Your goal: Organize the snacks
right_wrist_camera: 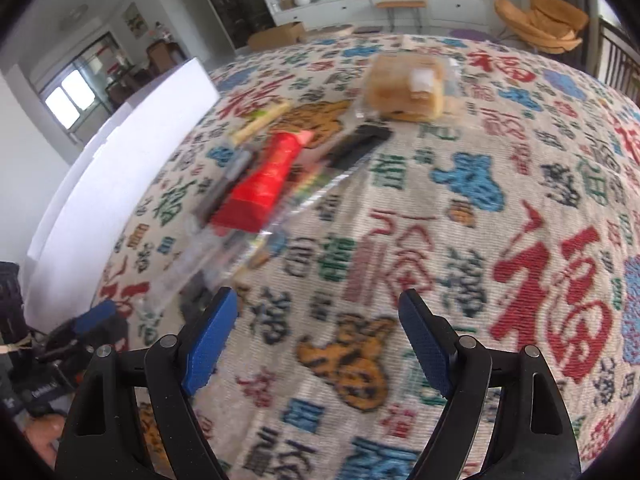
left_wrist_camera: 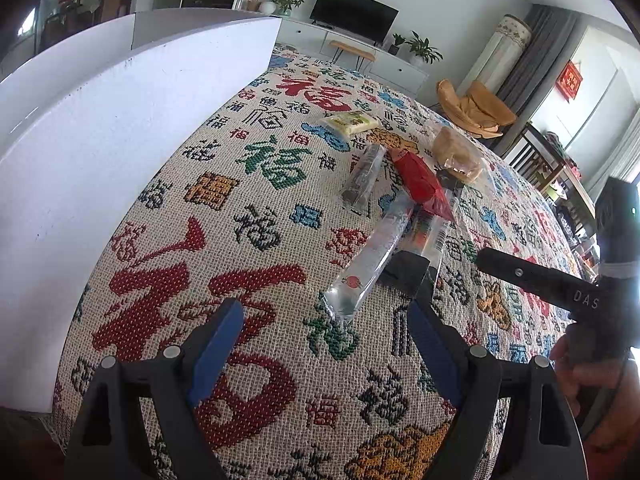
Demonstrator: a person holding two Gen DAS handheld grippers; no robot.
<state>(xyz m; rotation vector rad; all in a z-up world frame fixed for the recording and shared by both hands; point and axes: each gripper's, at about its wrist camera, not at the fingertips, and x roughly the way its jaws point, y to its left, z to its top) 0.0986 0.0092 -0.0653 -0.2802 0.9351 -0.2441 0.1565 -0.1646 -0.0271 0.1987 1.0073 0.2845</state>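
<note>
The left tool (left_wrist_camera: 326, 320) hangs low over the surface (left_wrist_camera: 240, 240), which is covered by a woven cloth with coloured characters, and its two blue fingers (left_wrist_camera: 216, 344) stand wide apart with nothing between them. Just in front of it lies a long clear packet (left_wrist_camera: 370, 256), and its near end reaches almost between the finger tips. A red packet (left_wrist_camera: 422, 184) lies across the far part of this clear packet, and beside it, to the left, there is a dark stick in clear wrap (left_wrist_camera: 364, 178). Farther away are a pale yellow packet (left_wrist_camera: 352, 123) and a wrapped bread (left_wrist_camera: 456, 154), all near together. A white box (left_wrist_camera: 120, 120) stands at the left side of the surface. The right tool (right_wrist_camera: 318, 312) is also spread apart and holds nothing; its view is blurred, but the red packet (right_wrist_camera: 264, 184) and the bread (right_wrist_camera: 404, 86) are seen ahead of it.
</note>
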